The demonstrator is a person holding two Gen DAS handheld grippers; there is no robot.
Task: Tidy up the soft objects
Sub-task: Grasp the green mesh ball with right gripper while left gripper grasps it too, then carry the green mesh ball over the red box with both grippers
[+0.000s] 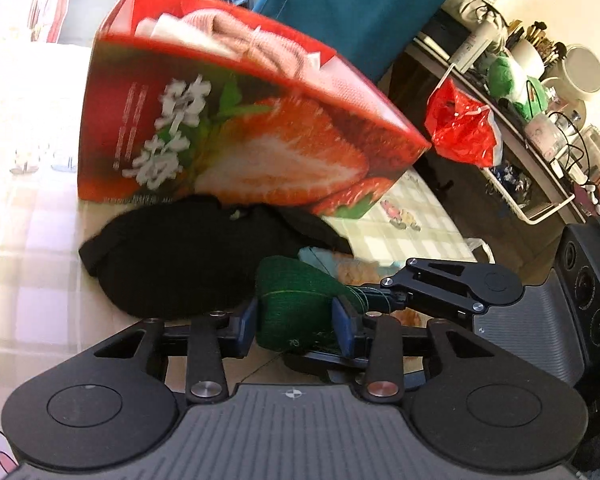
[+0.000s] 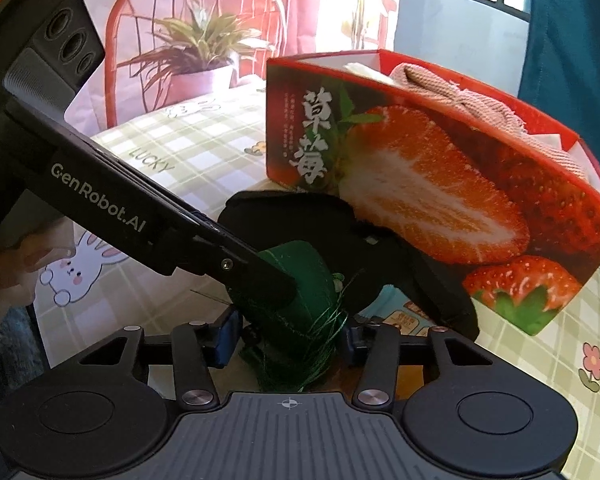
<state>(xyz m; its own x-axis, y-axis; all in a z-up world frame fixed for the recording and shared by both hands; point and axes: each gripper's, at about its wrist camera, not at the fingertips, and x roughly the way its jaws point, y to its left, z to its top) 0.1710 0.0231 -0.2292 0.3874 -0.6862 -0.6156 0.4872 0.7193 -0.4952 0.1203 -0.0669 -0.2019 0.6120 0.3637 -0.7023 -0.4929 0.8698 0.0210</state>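
From the left wrist, the left tongs [image 1: 296, 322] are clamping a dark green cloth bundle [image 1: 296, 304], with both blue pads [image 1: 342, 326] pressing its sides. The right tongs [image 1: 384, 300] are reaching in from the right and meeting the bundle's frayed end. A black garment [image 1: 180, 264] is lying just beyond on the checked counter [image 1: 32, 240], touching the red strawberry box [image 1: 236, 136], which is holding a pink knitted cloth [image 1: 256, 46].

From the right wrist, the right tongs [image 2: 288, 338] are closing on the same green bundle [image 2: 304, 320], its loose threads spilling between the pads [image 2: 226, 336]. The left tongs' arm [image 2: 140, 208] is crossing over the bundle from the upper left. The black garment [image 2: 340, 232] is lying between the bundle and the box [image 2: 440, 184].
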